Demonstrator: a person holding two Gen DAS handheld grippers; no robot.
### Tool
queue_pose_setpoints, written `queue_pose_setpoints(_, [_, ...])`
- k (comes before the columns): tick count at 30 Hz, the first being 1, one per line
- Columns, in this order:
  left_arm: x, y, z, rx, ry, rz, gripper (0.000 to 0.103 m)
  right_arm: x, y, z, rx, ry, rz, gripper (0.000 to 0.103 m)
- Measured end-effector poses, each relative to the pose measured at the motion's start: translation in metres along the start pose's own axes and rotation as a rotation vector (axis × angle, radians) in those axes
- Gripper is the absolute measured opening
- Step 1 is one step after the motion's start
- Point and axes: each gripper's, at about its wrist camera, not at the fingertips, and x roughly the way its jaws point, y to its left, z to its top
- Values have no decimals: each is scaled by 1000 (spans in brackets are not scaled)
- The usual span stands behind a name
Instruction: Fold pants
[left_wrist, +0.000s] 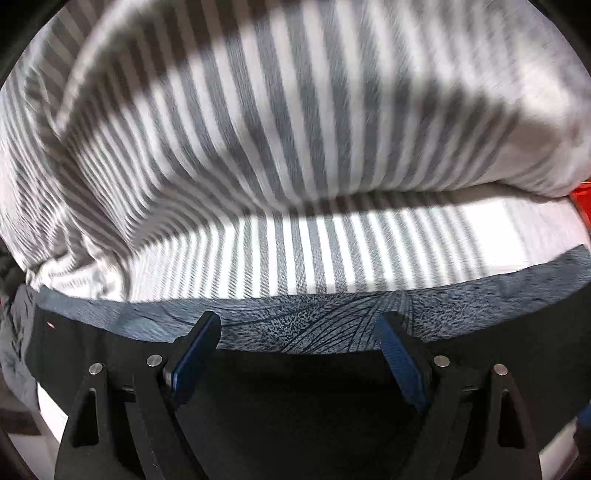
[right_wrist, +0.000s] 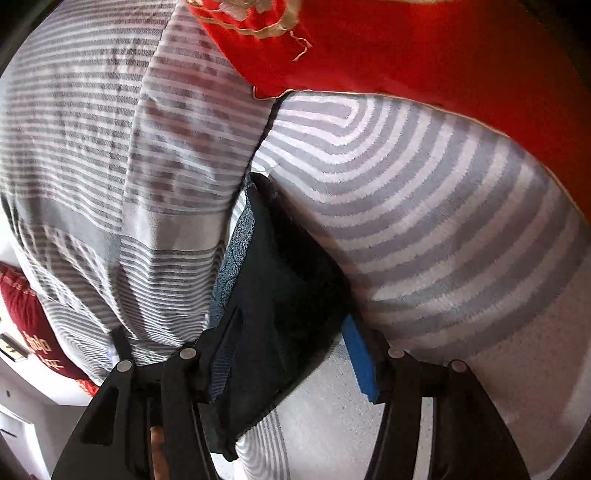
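Observation:
The pants (left_wrist: 280, 376) are black, lying flat on a blue patterned cloth (left_wrist: 332, 317) over a striped bed sheet (left_wrist: 332, 251). My left gripper (left_wrist: 295, 332) is open, its blue pads (left_wrist: 192, 363) wide apart just above the pants' far edge, holding nothing. In the right wrist view the pants (right_wrist: 280, 280) run as a dark folded strip between my right gripper's jaws (right_wrist: 288, 339). The jaws stand wide apart around the fabric, and the right blue pad (right_wrist: 360, 354) is clear of it. The left finger is partly hidden by the cloth.
A grey-and-white striped duvet (left_wrist: 258, 110) is heaped behind the pants and also shows in the right wrist view (right_wrist: 424, 206). A red cushion (right_wrist: 424, 48) lies at the top right, another red cushion (right_wrist: 33, 325) at the left. A red edge (left_wrist: 581, 206) shows far right.

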Motion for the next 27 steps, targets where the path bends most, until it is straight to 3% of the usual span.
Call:
queue_pose_setpoints(3, [3,-5,-4,24,-57,41,94,6,4,4,-12,-7,12,60])
queue_pose_setpoints(9, [-34,8,-15,16,-54,-24,94,16,12,-2,-17,13,22,60])
queue_pose_setpoints(14, [-22,-4,-33,45,-7,-8,94,24,13,3,6,11,32,59])
queue_pose_setpoints(16, [-16,-1,-36,-14,-23,-27,94,33,16,7,7,24,30,48])
queue_pose_setpoints(17, [-14,-1,-36,-24,-25,-25,94,39,15,8,18,46,26,28])
queue_pose_setpoints(18, [-13,-4,-37,-26,-34,-10,95,45,13,8,37,70,23,15])
queue_pose_setpoints(22, [-14,-6,-42,0,-77,-1,97,39,19,5,83,64,116,14])
queue_pose_setpoints(27, [-11,0,-40,-8,-69,-37,101,28,57,-4,15,66,186,14])
